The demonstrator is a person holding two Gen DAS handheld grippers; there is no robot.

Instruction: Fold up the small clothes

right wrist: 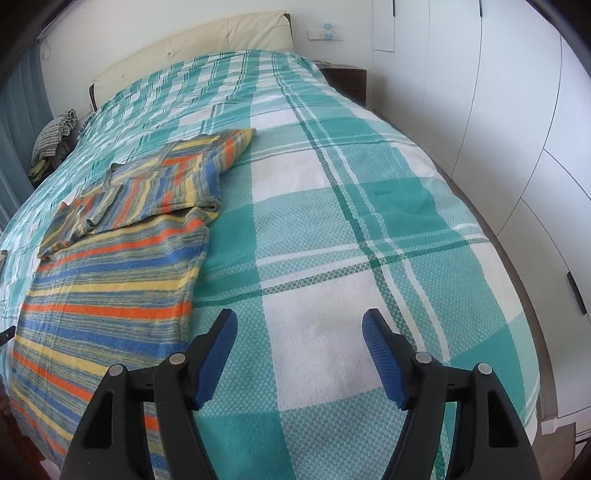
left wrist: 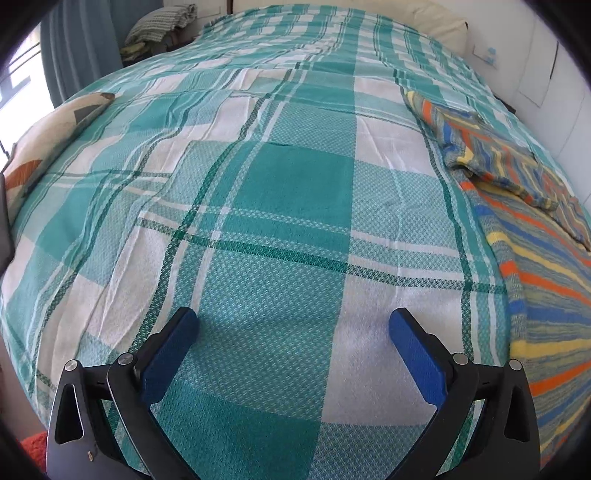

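Left wrist view: left gripper (left wrist: 293,321) spread wide, blue pads (left wrist: 415,356) apart, nothing between them, poised over the teal-and-white checked bedspread (left wrist: 288,177). Striped garment (left wrist: 517,206) lies flat at 3 o'clock, running to the right edge of the view; a sleeve is folded across its upper part. Patterned pillow (left wrist: 48,140) at 9 o'clock. Pile of folded cloth (left wrist: 162,22) at 11 o'clock beside a blue curtain (left wrist: 74,44).

Right wrist view: right gripper (right wrist: 300,325) released, jaws wide, holding nothing, over bare bedspread (right wrist: 351,221). Striped garment (right wrist: 118,266) at 9 o'clock, spread flat, its near hem just beside the left finger (right wrist: 218,350); I cannot tell whether they touch. Cream headboard (right wrist: 192,40) at 12 o'clock. White wardrobe doors (right wrist: 517,129) at 2 o'clock.
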